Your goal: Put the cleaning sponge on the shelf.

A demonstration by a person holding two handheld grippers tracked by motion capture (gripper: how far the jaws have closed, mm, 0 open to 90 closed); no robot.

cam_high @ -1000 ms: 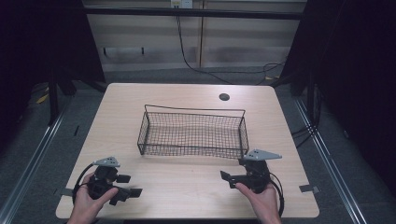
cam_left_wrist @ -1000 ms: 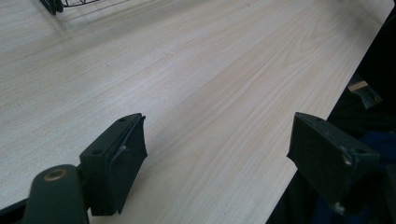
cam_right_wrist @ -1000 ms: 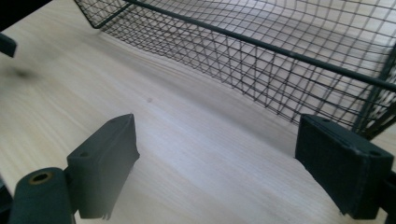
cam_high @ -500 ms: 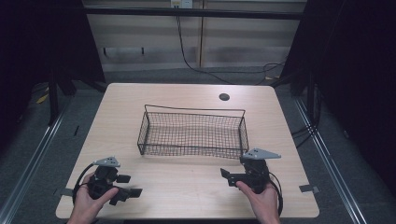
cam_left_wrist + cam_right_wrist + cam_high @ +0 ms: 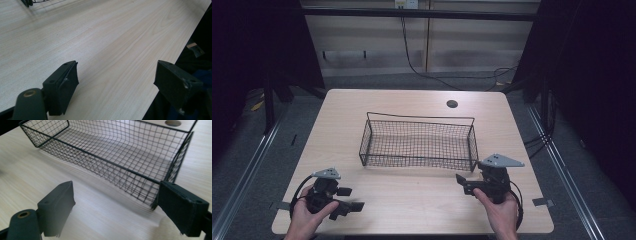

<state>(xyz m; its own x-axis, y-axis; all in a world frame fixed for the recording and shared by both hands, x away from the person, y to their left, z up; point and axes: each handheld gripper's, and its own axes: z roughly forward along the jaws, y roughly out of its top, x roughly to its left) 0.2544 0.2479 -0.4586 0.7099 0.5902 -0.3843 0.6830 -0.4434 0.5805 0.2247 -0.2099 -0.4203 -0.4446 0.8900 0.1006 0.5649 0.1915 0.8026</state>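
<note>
The table carries a wire basket at its middle, long side running left to right across the person's front, nothing visible inside it. The basket lies ahead of both grippers. The right gripper sits just beside the basket's near right corner, and in the right gripper view that corner stands right past the jaws, so this hand looks much the better placed to reach it. The left gripper rests near the table's front left edge, well apart from the basket. Both pairs of jaws stand wide apart with nothing between them. Compared with a second ago, both hands and the basket sit in the same places; the right jaws have just been closing slightly, on nothing.
</note>
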